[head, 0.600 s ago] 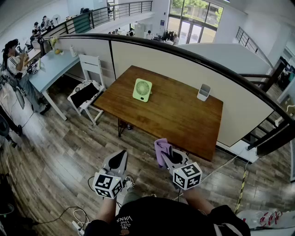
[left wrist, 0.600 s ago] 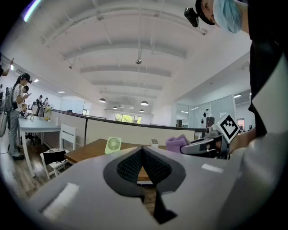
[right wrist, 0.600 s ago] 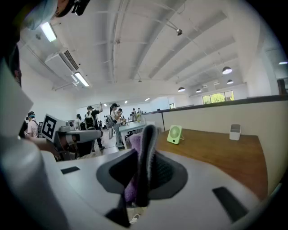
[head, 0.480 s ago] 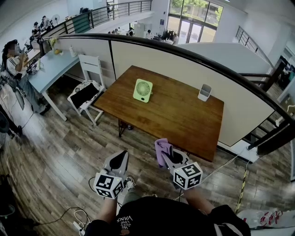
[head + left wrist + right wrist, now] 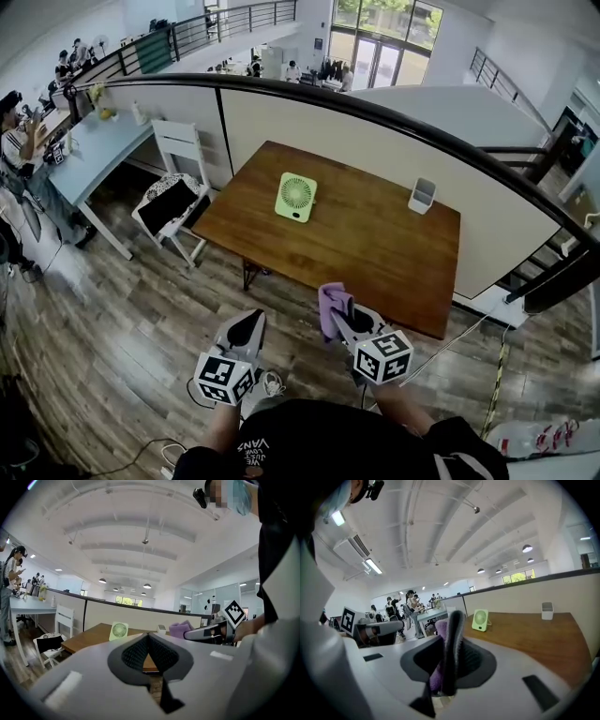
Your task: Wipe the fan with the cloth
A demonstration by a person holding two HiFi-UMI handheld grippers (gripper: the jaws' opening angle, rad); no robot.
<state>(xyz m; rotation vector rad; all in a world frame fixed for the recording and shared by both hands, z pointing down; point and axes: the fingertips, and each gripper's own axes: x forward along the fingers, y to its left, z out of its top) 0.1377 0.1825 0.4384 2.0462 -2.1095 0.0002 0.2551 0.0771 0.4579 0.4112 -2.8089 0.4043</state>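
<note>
Person seems to have edged nearer the table [image 5: 375, 246] bearing the fan [image 5: 296, 197]; right gripper [image 5: 339, 315] clenches the cloth [image 5: 327, 306]; left gripper [image 5: 249, 325] closed, empty; wiping not yet begun.

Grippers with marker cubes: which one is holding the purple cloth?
The right gripper: its jaws are shut on the purple cloth. The left gripper is shut with nothing between its jaws.
</note>
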